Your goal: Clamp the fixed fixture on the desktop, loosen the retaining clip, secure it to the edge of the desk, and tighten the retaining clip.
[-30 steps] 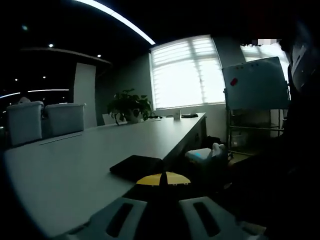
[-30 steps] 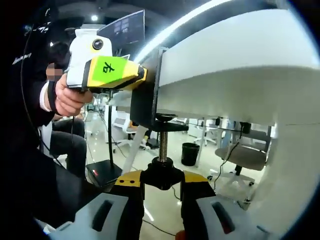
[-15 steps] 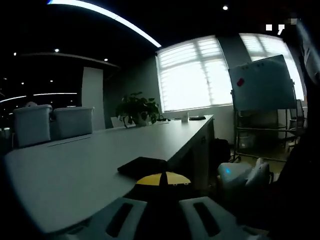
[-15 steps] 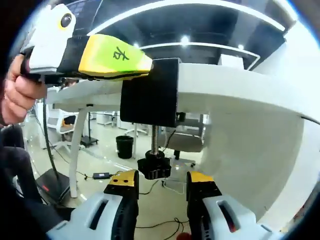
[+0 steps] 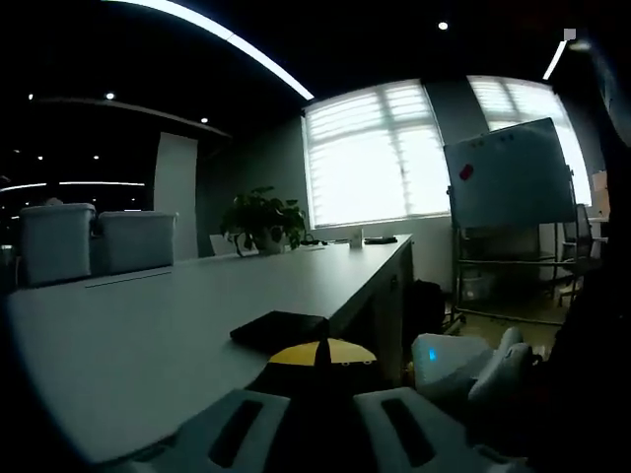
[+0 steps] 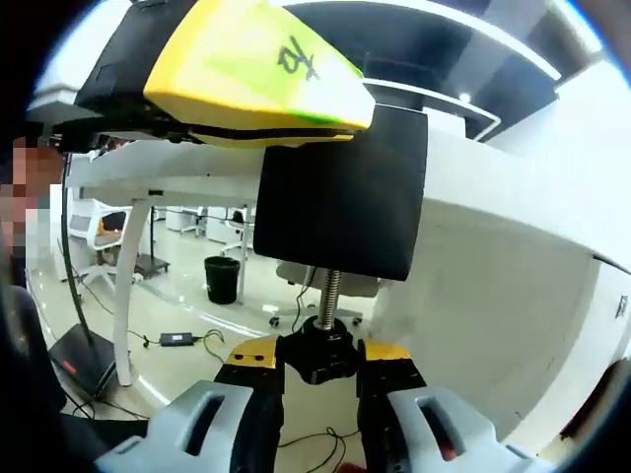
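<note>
The black clamp fixture [image 6: 340,197] sits over the white desk's edge [image 6: 483,177]. Its threaded screw [image 6: 328,291] hangs down to a black knob [image 6: 320,350]. My right gripper [image 6: 320,367] comes up from below with its yellow-tipped jaws shut on that knob. The yellow-green left gripper [image 6: 256,69] reaches in from the upper left and holds the fixture's top. In the left gripper view, my left gripper [image 5: 322,355] is shut on the fixture's flat black plate [image 5: 279,328], which lies on the desk top [image 5: 177,315]. The white right gripper [image 5: 463,365] shows below the desk edge.
White chairs [image 5: 59,241], a potted plant [image 5: 258,212] and a whiteboard on a stand [image 5: 508,182] ring the long desk. Under the desk are a white leg [image 6: 126,286], a black bin [image 6: 220,281] and cables on the floor [image 6: 182,338]. A person is at the left.
Half a second ago my right gripper's jaws stood apart below the knob; now it has risen closer and shut on the knob. The left gripper still holds the fixture, its view barely shifted.
</note>
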A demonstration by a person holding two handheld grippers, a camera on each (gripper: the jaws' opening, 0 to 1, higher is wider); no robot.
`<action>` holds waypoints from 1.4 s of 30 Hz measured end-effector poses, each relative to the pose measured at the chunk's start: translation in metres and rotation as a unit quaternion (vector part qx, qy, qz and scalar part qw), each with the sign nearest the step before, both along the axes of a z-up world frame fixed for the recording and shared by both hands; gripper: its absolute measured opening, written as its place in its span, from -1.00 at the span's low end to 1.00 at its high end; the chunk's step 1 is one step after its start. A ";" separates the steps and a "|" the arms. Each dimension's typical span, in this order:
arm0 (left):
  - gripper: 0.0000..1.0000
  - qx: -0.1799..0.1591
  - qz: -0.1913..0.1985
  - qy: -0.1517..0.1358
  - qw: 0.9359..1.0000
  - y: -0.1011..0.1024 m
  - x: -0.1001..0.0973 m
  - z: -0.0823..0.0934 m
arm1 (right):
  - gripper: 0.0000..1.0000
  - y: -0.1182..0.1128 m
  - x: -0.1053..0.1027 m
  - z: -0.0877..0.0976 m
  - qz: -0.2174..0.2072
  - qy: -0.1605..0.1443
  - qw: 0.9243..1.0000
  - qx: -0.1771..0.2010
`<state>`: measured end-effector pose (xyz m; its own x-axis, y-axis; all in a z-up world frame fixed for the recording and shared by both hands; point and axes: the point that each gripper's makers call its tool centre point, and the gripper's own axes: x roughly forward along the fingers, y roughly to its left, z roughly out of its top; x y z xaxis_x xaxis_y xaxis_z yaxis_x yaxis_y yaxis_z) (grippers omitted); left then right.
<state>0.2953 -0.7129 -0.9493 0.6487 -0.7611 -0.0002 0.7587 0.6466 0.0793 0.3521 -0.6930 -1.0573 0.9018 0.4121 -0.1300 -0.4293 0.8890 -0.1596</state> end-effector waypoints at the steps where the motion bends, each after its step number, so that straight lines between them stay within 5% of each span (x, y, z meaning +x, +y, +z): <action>1: -0.98 0.000 -0.002 -0.001 1.000 0.000 0.000 0.000 | -0.49 -0.001 0.000 0.000 0.013 -0.002 1.000 -0.013; 5: -0.99 0.009 -0.001 -0.003 1.000 -0.001 -0.001 0.000 | -0.49 -0.001 0.001 0.000 0.087 -0.018 0.995 -0.043; 10: -0.99 0.016 0.005 -0.005 1.000 -0.003 -0.001 0.000 | -0.50 0.005 -0.005 -0.001 0.195 0.002 0.981 -0.011; 17: -0.99 0.044 0.005 -0.005 0.999 -0.005 -0.001 0.000 | -0.52 0.010 -0.013 0.001 0.347 0.013 0.938 0.021; 25: -0.99 0.051 0.003 0.008 0.999 -0.006 0.000 -0.001 | -0.54 0.006 -0.017 0.004 0.401 0.011 0.915 0.040; 30: -0.99 0.045 -0.001 0.019 0.999 -0.005 0.001 -0.003 | -0.53 0.009 -0.021 0.004 0.398 0.017 0.916 0.042; 38: -0.99 0.041 -0.010 0.015 0.999 -0.006 0.001 -0.004 | -0.47 0.004 -0.022 0.002 0.341 0.026 0.939 0.037; 42: -0.99 0.042 -0.013 0.011 0.999 -0.006 0.000 -0.004 | -0.25 -0.009 -0.018 -0.003 0.273 0.020 0.962 0.019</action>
